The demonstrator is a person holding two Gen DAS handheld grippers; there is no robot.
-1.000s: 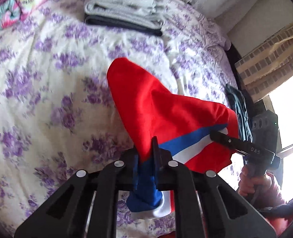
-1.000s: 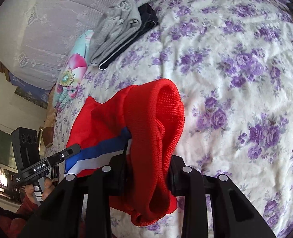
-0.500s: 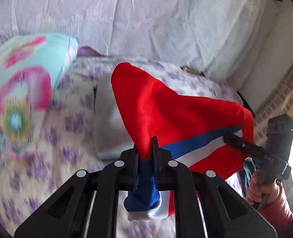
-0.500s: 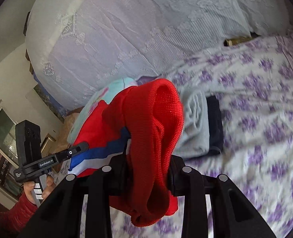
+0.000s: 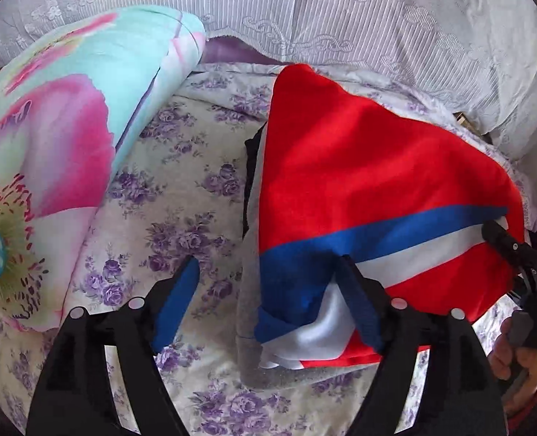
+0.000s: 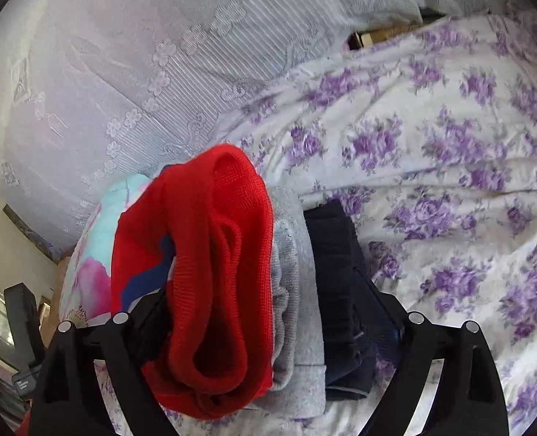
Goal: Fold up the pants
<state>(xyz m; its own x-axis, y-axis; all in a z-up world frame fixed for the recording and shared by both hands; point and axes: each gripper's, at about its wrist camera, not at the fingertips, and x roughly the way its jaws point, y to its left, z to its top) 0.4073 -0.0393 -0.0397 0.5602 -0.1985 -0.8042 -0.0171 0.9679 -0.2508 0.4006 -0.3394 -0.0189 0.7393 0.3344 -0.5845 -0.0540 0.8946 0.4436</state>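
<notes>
The folded red pants (image 5: 359, 167), with a blue and white stripe, rest on top of a folded grey garment (image 5: 248, 290) on the bed. My left gripper (image 5: 266, 265) is opening; its pads stand apart, and the striped corner lies loose against the right finger (image 5: 359, 305). From the right wrist view, the pants' red waistband (image 6: 213, 254) bulges between the wide jaws of my right gripper (image 6: 264, 290), which is also opening and pressing on nothing. One finger of the right gripper (image 5: 508, 250) shows at the pants' far corner.
A dark folded garment (image 6: 337, 272) lies under and beside the grey garment (image 6: 297, 327). A rolled floral quilt (image 5: 50, 145) lies to the left. The purple-flowered bedspread (image 6: 450, 145) runs up to a lace-covered headboard (image 5: 341, 18). A person's hand (image 5: 515, 356) holds the right gripper.
Both grippers carried the red pants across the bed to the stack by the headboard. Both jaws, earlier shut on the cloth, have opened and the pants now rest on the grey garment.
</notes>
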